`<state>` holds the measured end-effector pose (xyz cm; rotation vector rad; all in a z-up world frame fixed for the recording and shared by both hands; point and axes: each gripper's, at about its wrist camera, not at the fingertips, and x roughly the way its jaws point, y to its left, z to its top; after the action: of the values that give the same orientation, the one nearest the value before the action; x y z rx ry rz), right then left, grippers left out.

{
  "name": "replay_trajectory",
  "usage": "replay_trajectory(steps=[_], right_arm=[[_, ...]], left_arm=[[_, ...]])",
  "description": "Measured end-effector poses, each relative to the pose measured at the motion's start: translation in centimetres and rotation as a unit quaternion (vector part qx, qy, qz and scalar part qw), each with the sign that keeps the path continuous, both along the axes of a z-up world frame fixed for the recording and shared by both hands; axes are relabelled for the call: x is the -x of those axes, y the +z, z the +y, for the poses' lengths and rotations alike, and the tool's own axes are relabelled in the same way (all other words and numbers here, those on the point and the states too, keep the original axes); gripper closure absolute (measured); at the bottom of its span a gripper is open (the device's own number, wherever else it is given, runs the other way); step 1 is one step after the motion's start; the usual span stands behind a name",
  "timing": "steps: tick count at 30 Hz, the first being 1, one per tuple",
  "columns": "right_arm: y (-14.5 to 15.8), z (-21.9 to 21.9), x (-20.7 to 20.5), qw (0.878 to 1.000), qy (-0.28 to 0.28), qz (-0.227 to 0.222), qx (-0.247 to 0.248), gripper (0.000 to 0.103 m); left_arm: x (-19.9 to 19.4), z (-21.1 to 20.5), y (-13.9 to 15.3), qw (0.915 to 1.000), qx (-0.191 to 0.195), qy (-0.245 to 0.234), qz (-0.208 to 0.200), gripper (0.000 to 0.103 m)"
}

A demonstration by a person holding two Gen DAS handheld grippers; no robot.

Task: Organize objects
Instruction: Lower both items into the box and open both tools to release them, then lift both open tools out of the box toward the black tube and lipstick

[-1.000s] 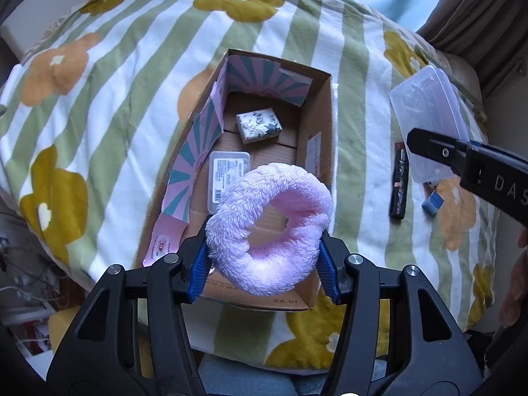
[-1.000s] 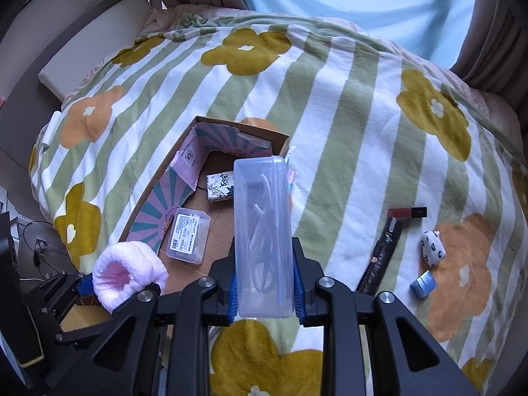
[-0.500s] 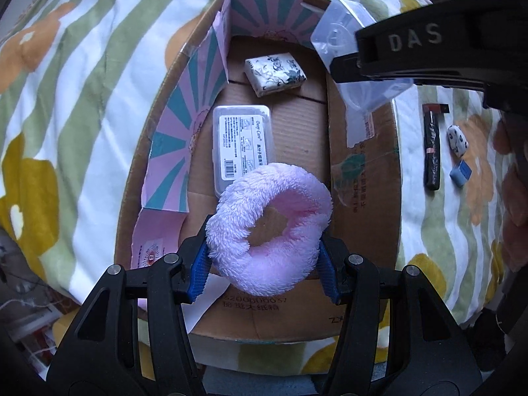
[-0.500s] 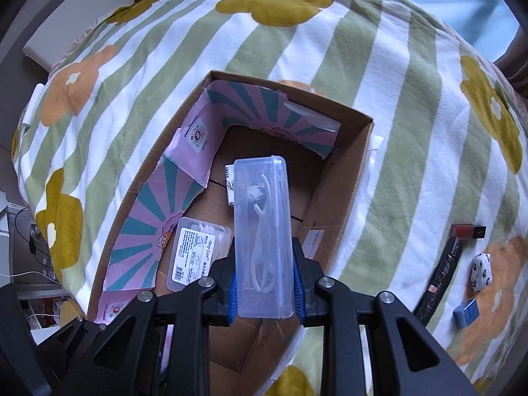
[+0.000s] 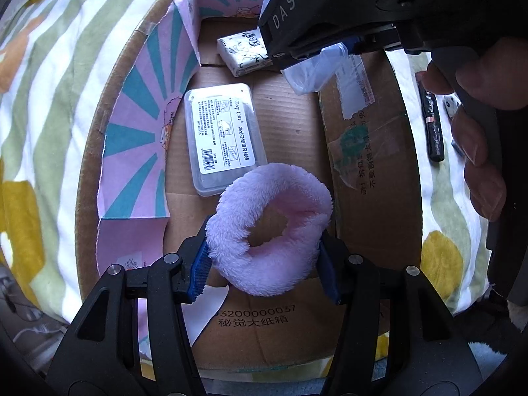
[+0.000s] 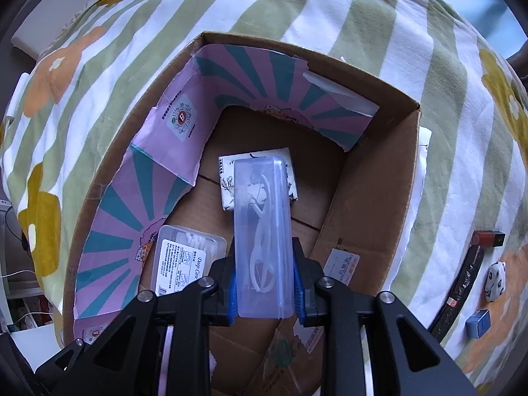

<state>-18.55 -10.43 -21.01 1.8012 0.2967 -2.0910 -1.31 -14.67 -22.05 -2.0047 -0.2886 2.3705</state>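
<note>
My left gripper [image 5: 264,267] is shut on a fluffy pink ring [image 5: 274,231] and holds it low inside the open cardboard box [image 5: 373,178], near its front end. My right gripper [image 6: 264,287] is shut on a clear plastic case [image 6: 264,231] with a white cord inside, held over the box [image 6: 363,198] interior. The right gripper and case also show in the left wrist view [image 5: 316,69] at the box's far end. On the box floor lie a flat labelled plastic case [image 5: 224,142] and a small patterned packet [image 5: 244,52].
The box sits on a striped, flowered bedspread [image 6: 363,26]. To its right on the bed lie a long dark stick [image 6: 462,287], a small white patterned piece [image 6: 495,280] and a small blue block [image 6: 477,323]. Pink and teal flaps [image 6: 138,198] line the box's left wall.
Both grippers have moved forward and down into the box with their loads. The right gripper with the clear case has swung from the bed's right side to over the box's far end.
</note>
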Motion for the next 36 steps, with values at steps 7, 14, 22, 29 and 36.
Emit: replay_trajectory(steps=[7,14,22,29,36], right_arm=[[0.4,0.1,-0.1,1.000,0.000,-0.010,0.020,0.069],[1.7,0.6,-0.7,0.998,0.000,0.003,0.058,0.016],[2.1,0.6,-0.7,0.998,0.003,0.010,0.062,0.016],[4.1,0.8,-1.2,0.998,0.003,0.022,0.067,0.016],[7.7,2.7,-2.1,0.996,-0.007,0.041,0.073,0.016]], left_arm=[[0.3,0.5,0.6,0.9998,0.008,-0.014,0.011,0.022],[0.2,1.6,1.4,0.9996,-0.003,-0.019,0.020,0.005],[-0.1,1.4,1.8,0.9997,-0.008,-0.005,0.021,0.005],[-0.4,1.7,3.3,0.9994,-0.003,-0.009,0.033,0.005],[-0.3,1.8,6.2,0.9983,0.003,-0.014,0.056,0.005]])
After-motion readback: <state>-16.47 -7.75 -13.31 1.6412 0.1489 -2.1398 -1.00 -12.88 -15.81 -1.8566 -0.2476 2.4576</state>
